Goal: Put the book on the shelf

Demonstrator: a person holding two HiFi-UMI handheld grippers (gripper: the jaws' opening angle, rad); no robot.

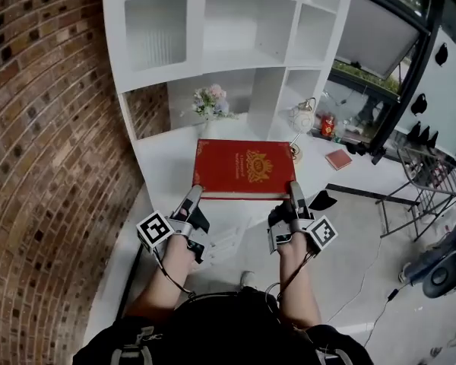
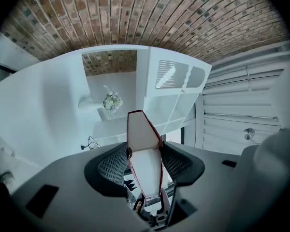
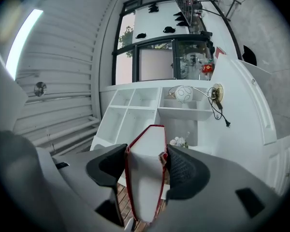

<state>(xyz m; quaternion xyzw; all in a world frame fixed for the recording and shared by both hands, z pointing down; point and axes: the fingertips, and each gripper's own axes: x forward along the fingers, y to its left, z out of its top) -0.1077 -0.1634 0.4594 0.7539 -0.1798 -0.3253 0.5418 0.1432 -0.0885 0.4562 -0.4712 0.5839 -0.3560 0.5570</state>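
Note:
A large red book (image 1: pixel 244 167) with a gold emblem is held flat above the white counter (image 1: pixel 167 166), in front of the white shelf unit (image 1: pixel 213 36). My left gripper (image 1: pixel 193 198) is shut on the book's near left corner, my right gripper (image 1: pixel 295 192) on its near right corner. In the left gripper view the book's white page edge (image 2: pixel 142 151) stands between the dark pads (image 2: pixel 111 166). The right gripper view shows the same page edge (image 3: pixel 147 170) clamped between the pads (image 3: pixel 186 170), with the open shelf compartments (image 3: pixel 135 108) ahead.
A vase of flowers (image 1: pixel 210 103) stands in the lower shelf bay. A white teapot-shaped lamp (image 1: pixel 302 116), a small red jar (image 1: pixel 327 125) and a small red booklet (image 1: pixel 338 159) sit on the counter's right. A brick wall (image 1: pixel 45 128) runs along the left.

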